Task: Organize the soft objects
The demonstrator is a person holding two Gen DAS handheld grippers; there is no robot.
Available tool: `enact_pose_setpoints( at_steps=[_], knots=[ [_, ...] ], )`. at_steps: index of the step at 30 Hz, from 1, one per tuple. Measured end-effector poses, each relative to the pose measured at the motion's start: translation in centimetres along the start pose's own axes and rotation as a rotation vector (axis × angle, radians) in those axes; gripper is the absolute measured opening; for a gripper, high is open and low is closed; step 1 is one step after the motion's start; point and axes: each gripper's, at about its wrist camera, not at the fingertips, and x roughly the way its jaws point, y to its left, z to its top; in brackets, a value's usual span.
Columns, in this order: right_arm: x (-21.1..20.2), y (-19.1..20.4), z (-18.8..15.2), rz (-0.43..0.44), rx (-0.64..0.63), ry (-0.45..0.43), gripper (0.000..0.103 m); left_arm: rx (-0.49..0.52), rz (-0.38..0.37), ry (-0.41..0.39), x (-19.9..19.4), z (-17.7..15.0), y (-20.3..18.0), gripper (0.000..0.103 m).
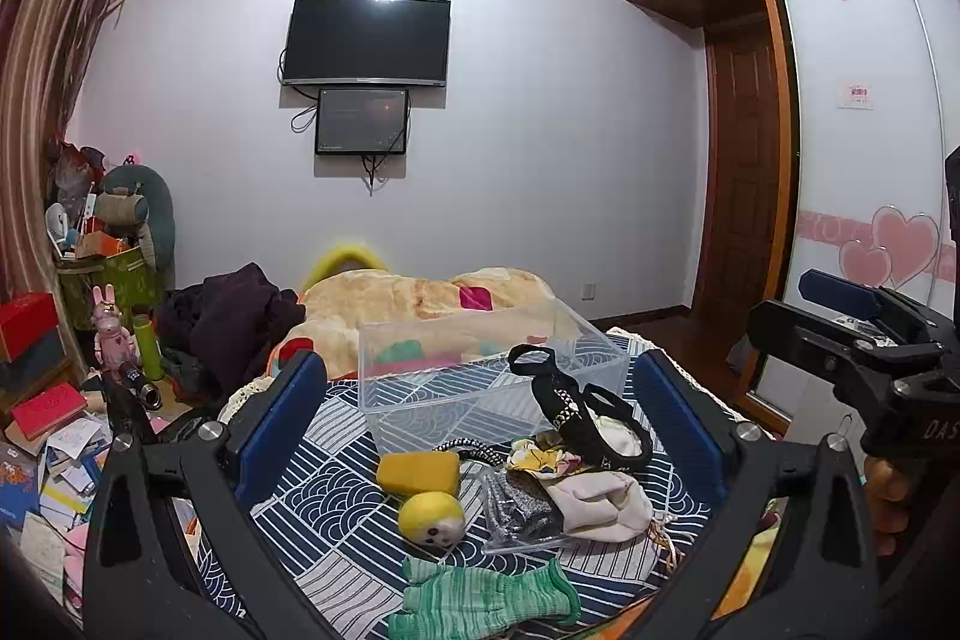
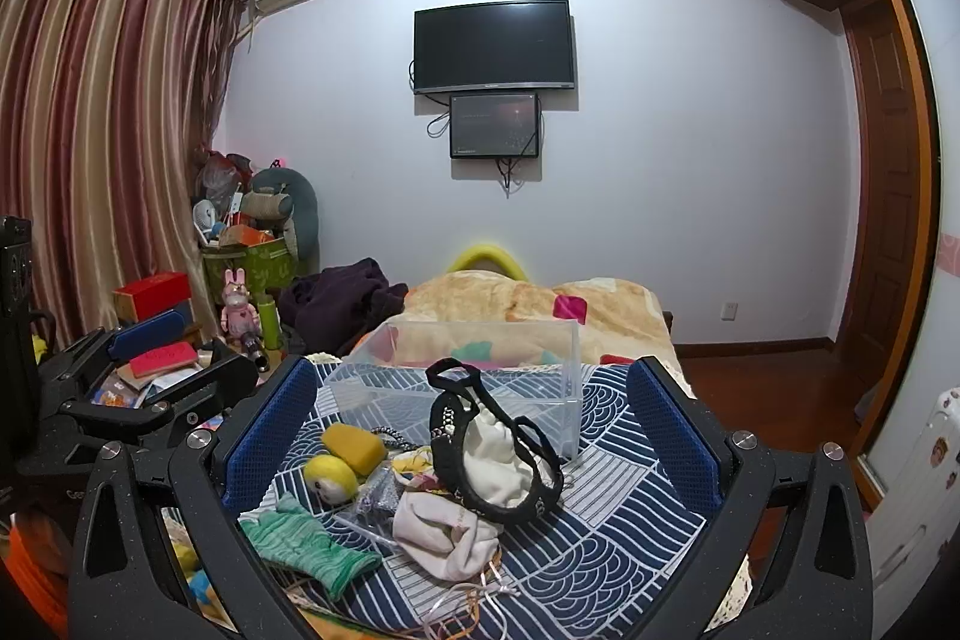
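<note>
1. left gripper [image 1: 480,418] spread wide, nothing between its blue pads, held above the patterned bedspread [image 1: 336,478] and aimed at the pile; probably hovering to pick a first target.
2. right gripper [image 2: 474,430] likewise spread wide and empty, held level with the left one, which shows at the left edge of its view.
3. framed between the left jaws, apart from both pads: yellow sponge [image 1: 418,473], yellow ball with a face [image 1: 432,518] just in front of it, green glove [image 1: 480,601] nearest the camera.
4. right of those, bunched together and touching: cream pouch [image 1: 600,505], black strap [image 1: 576,412] looped over a white cloth, a small clear bag [image 1: 519,511] of grey stuff.
5. from the right wrist, same heap sits left of centre between the jaws; strap [image 2: 480,436] in the middle, glove [image 2: 306,544] near the left pad.
6. clear plastic box [image 1: 480,370] just behind the heap, upright, open top, seemingly empty; likely set there as the place to drop the soft things.
7. task apparently not yet begun: every soft item lying on the bedspread, none in the box.
8. beyond: rumpled blanket [image 1: 420,298], wall television [image 1: 366,40].
</note>
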Motion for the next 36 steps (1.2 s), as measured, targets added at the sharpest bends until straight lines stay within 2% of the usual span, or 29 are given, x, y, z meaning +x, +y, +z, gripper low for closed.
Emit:
enact_pose_setpoints(
  at_steps=[30, 36],
  knots=[
    [-0.06, -0.05, -0.02, 0.003, 0.004, -0.006, 0.103, 0.000, 0.001, 0.000, -0.01, -0.09, -0.04, 0.103],
    [0.66, -0.44, -0.56, 0.015, 0.007, 0.035, 0.103, -0.010, -0.013, 0.049, 0.47, -0.68, 0.29, 0.103]
  ],
)
